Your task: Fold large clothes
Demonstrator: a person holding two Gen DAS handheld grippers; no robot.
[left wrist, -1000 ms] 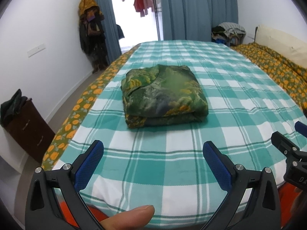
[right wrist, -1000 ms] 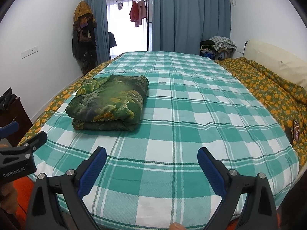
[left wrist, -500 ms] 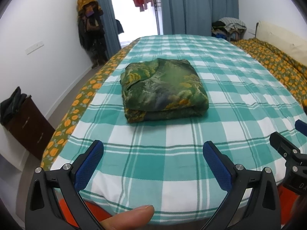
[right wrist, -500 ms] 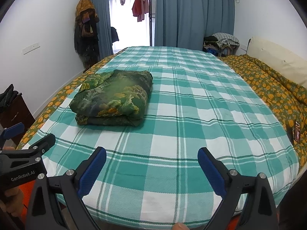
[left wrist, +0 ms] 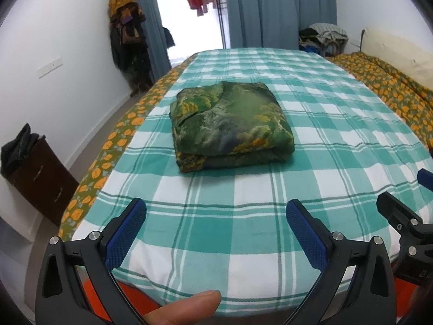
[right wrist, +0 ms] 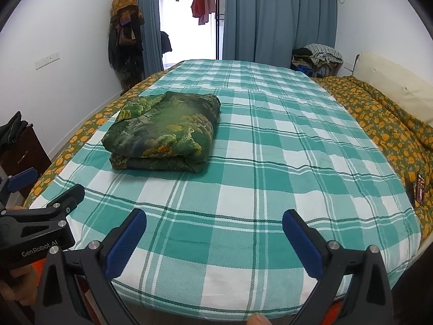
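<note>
A green garment with yellow flower print (left wrist: 230, 124) lies folded into a thick square bundle on the green-and-white checked bed cover (left wrist: 338, 140). It also shows in the right wrist view (right wrist: 165, 130), left of centre. My left gripper (left wrist: 215, 216) is open and empty, held back over the near edge of the bed, well short of the bundle. My right gripper (right wrist: 213, 224) is open and empty, also over the near edge, to the right of the bundle. Each gripper shows at the edge of the other's view.
An orange-flowered quilt (right wrist: 384, 119) and a cream pillow (right wrist: 392, 86) lie along the bed's right side. A dark wooden cabinet (left wrist: 40, 178) stands by the left wall. Blue curtains (right wrist: 276, 19), hanging coats (right wrist: 124, 35) and a pile of clothes (right wrist: 319, 54) stand beyond the bed.
Both grippers have drawn back and risen from the bed; the folded bundle looks farther off. The bundle itself has not moved. Both grippers stay open.
</note>
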